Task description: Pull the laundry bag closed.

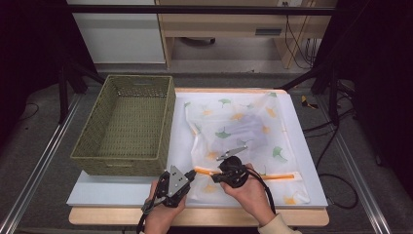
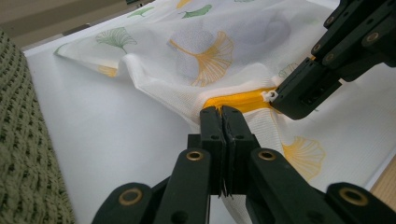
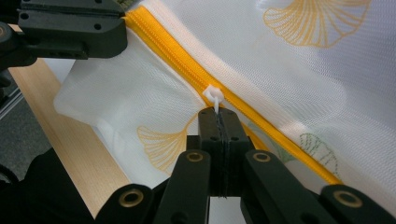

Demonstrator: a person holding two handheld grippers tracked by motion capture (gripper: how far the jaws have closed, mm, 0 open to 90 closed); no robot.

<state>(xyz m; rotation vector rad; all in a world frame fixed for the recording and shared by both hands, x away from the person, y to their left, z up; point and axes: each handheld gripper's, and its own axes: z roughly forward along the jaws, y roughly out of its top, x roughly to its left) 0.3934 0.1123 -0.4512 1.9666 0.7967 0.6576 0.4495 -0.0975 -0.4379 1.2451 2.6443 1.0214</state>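
Zipper pull [image 3: 214,94], small and white, pinched in right claw [image 3: 218,116] on orange zipper [image 3: 187,65] near its left end. Mesh laundry bag [image 1: 238,131], white with ginkgo-leaf print, flat on worktop [image 1: 122,190], near edge. Left claw [image 2: 223,119] pressed together on fabric at zipper end. Risks: thin pull tab slipping out under tension; fabric bunching and jamming the slider. Woven basket [image 1: 126,124] just beside bag.

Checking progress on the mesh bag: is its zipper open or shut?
Shut, as far as visible: the zipper teeth look joined on both sides of the white pull.
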